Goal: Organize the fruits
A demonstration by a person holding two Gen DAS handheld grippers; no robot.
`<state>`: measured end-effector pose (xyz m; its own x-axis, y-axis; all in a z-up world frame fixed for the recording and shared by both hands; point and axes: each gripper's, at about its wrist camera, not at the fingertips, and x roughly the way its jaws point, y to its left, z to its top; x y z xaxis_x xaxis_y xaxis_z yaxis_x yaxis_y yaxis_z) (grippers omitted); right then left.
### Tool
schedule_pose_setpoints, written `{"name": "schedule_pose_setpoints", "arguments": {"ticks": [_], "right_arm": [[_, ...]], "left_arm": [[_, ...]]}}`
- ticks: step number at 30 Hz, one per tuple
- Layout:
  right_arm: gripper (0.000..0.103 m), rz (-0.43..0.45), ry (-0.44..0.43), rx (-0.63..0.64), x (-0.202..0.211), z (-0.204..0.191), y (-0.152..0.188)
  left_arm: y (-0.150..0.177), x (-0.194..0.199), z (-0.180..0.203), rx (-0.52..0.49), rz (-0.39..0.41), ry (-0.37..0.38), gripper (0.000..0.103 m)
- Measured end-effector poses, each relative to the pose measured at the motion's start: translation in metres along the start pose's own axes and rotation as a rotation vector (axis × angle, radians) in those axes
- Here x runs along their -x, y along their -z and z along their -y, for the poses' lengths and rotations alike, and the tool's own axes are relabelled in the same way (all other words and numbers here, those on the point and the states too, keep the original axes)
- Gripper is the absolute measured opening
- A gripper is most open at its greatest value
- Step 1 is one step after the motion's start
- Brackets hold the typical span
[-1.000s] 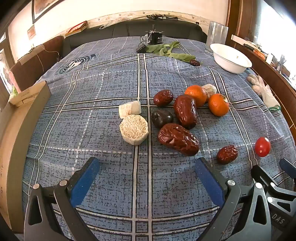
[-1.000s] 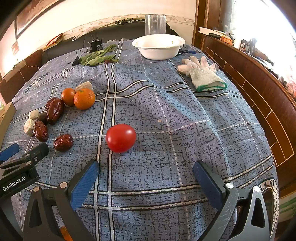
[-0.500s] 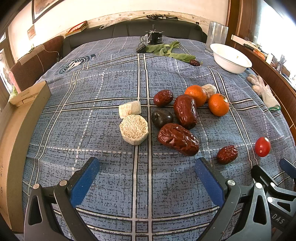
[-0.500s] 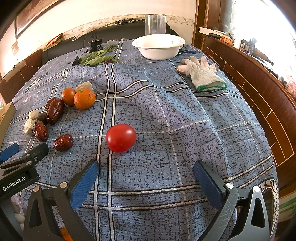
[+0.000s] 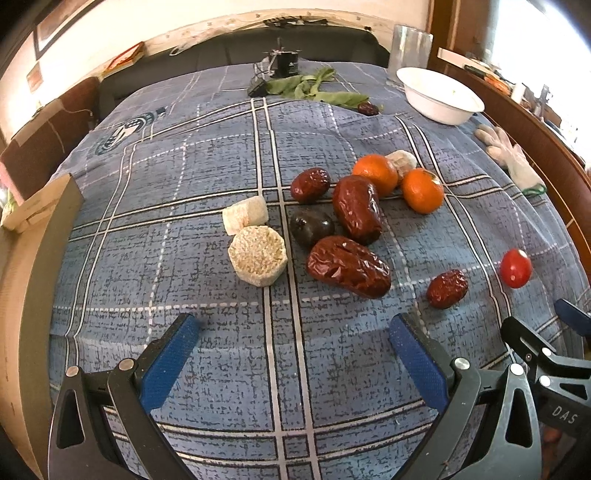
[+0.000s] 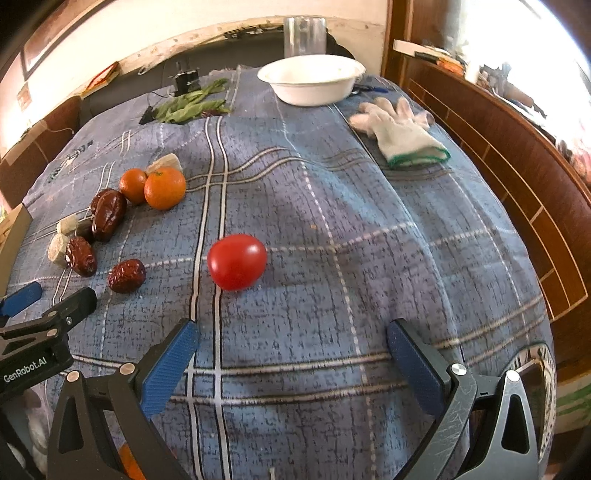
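Observation:
Fruits lie on a blue plaid cloth. In the left wrist view: two oranges [image 5: 422, 190], several red dates [image 5: 348, 266], a dark plum [image 5: 311, 226], a small date [image 5: 447, 289] and a cherry tomato [image 5: 515, 268]. My left gripper [image 5: 293, 341] is open and empty, just short of the big date. In the right wrist view the tomato [image 6: 236, 261] lies just ahead of my open, empty right gripper [image 6: 291, 349]. The oranges [image 6: 164, 188] and dates [image 6: 108, 215] lie to its left.
A white bowl [image 6: 314, 84] stands at the far side, with a glass [image 6: 304, 35] behind it. White gloves [image 6: 400, 129] lie to the right. Green leaves [image 5: 314, 90] lie at the back. Two pale cakes [image 5: 257, 255] sit left of the dates. A cardboard box [image 5: 22, 258] stands at the left edge.

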<state>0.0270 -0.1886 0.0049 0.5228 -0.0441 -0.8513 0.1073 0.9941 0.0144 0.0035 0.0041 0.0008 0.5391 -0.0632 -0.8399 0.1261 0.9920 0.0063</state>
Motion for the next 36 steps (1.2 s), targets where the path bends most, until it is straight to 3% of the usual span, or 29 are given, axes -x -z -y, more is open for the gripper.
{"name": "schedule_pose_setpoints", "arguments": {"ticks": [4, 7, 12, 16, 19, 21, 24, 31, 36], "right_arm": [[0.103, 0.003, 0.004, -0.003, 0.001, -0.002, 0.003], [0.103, 0.004, 0.008, -0.006, 0.000, -0.002, 0.000], [0.103, -0.005, 0.004, -0.016, 0.004, -0.002, 0.000], [0.102, 0.108, -0.036, -0.025, 0.040, -0.005, 0.008], [0.103, 0.285, -0.051, -0.057, 0.086, -0.009, 0.022], [0.103, 0.428, -0.048, -0.104, 0.118, -0.009, 0.038], [0.103, 0.531, -0.034, -0.151, 0.139, -0.013, 0.053], [0.103, 0.378, -0.088, -0.143, 0.126, -0.017, 0.054], [0.103, 0.317, -0.116, -0.135, 0.117, -0.022, 0.059]], "left_arm": [[0.007, 0.007, -0.005, -0.006, -0.003, 0.012, 0.103], [0.016, 0.028, -0.014, 0.027, 0.071, 0.010, 0.103], [0.031, 0.095, -0.037, 0.059, 0.321, -0.087, 0.103], [0.045, 0.148, -0.057, 0.113, 0.508, -0.171, 0.103], [0.051, 0.171, -0.065, 0.143, 0.577, -0.206, 0.103], [0.055, 0.179, -0.067, 0.143, 0.591, -0.207, 0.103], [0.058, 0.179, -0.067, 0.132, 0.559, -0.174, 0.103], [0.069, 0.175, -0.071, 0.141, 0.510, -0.109, 0.103], [0.070, 0.166, -0.073, 0.136, 0.455, -0.064, 0.103]]}}
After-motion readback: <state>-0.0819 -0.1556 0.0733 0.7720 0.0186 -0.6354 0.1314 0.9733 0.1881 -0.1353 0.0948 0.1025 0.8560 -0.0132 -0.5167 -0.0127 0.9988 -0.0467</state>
